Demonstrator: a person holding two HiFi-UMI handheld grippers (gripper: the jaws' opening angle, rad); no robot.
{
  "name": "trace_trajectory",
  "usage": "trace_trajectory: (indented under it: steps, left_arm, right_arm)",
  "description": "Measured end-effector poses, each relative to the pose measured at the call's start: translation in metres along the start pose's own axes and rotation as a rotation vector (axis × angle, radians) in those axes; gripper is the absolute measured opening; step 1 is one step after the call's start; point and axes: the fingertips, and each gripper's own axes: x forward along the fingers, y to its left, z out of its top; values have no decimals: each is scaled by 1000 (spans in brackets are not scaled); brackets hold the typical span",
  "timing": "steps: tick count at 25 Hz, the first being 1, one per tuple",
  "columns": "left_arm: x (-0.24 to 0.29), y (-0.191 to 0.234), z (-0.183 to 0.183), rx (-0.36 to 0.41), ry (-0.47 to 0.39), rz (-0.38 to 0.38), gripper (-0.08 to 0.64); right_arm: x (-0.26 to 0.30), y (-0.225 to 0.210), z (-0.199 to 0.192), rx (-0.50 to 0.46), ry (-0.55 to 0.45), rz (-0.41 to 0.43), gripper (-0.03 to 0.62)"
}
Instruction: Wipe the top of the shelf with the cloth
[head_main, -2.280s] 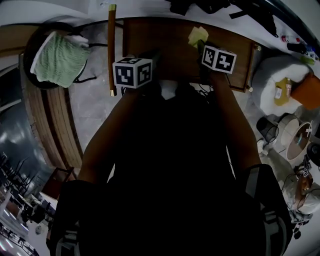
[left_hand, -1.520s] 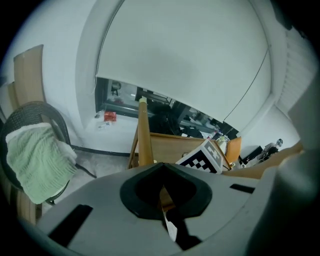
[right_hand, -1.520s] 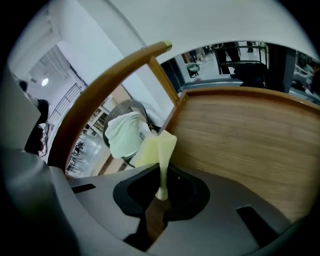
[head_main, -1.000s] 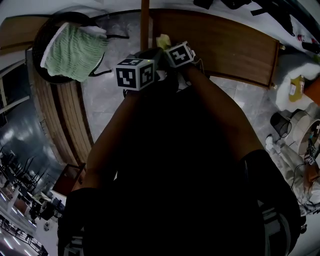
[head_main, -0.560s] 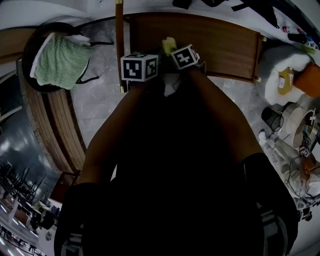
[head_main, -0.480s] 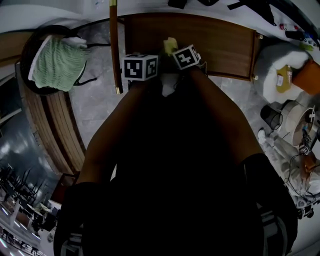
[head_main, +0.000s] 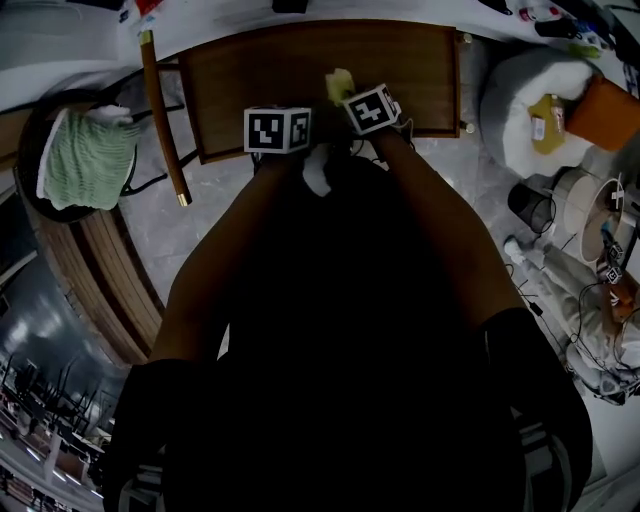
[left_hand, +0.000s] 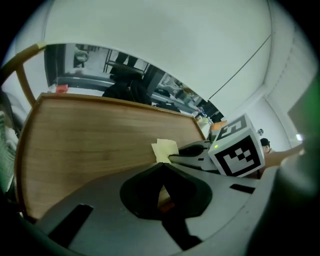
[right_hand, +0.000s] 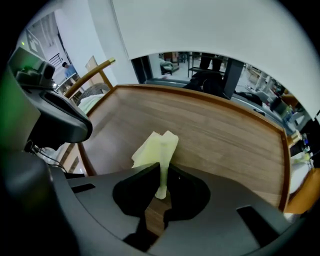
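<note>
Yellow cloth is pinched in the right gripper, whose jaws are closed on one fold, and it rests on the wooden shelf top at 12 o'clock. The left gripper, at 9 o'clock beside it, is closed and empty. The cloth has swept from the left end back toward mid-shelf, so wiping looks well under way.

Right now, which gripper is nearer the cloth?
Right. The right gripper is shut on the cloth; the left gripper, shut and empty, sits just left of it.
</note>
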Motion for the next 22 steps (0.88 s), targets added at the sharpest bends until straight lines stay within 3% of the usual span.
trace_trajectory:
  steps: [12,18,22]
  left_arm:
    - [64,-85,6,62,36,-80,11]
    - [72,-96,10,83,36,-101,11]
    - [76,-99,7,78,46,-107,11]
  right_arm:
    - [-37,-95,-45,82,-1,-68,43]
    - [-53,-137,-67,168,45,-151,43]
    - [-66,-167,-90,238,114,-254,43]
